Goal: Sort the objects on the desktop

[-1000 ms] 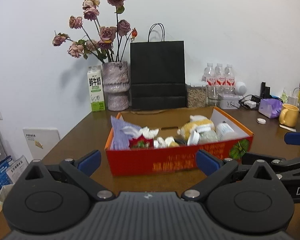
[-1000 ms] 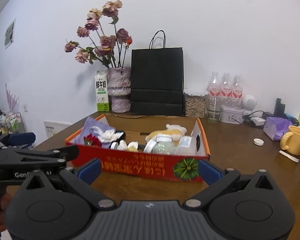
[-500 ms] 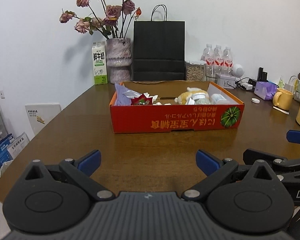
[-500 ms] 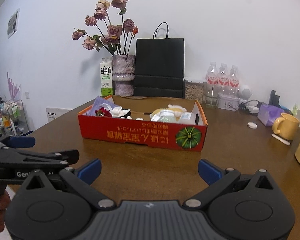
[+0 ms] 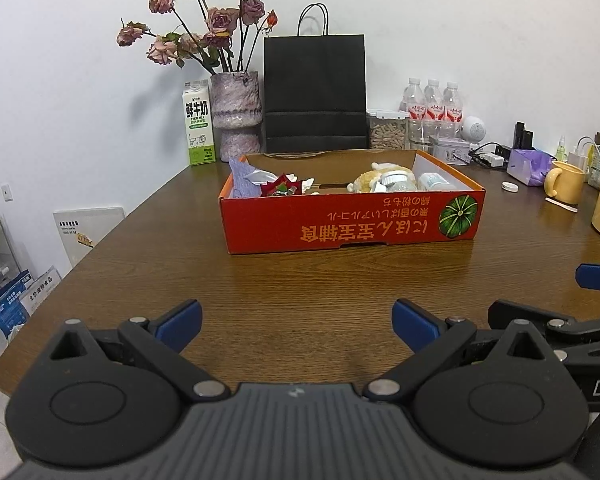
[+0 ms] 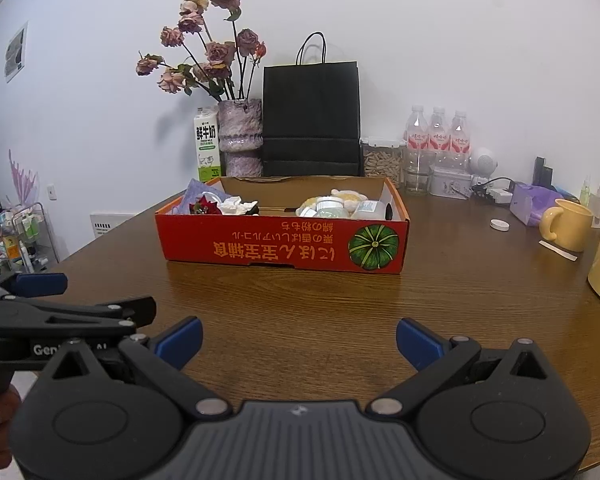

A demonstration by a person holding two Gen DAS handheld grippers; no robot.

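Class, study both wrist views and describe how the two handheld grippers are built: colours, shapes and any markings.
Both match. The left gripper and the right gripper have matte black bodies with a ribbed grey centre panel, two round black discs, silver pivot pins, angular black linkage arms, and blue fingertips. The left gripper's side, seen from the right wrist view, carries white lettering, partly hidden, beginning "Gen".

- table [image 5: 308, 300]: wood grain, slight sheen
- red box [image 5: 340, 228]: printed cardboard, matt
- black bag [image 5: 315, 92]: matt paper
- yellow mug [image 6: 568, 220]: glossy ceramic look
- water bottles [image 6: 438, 136]: clear plastic
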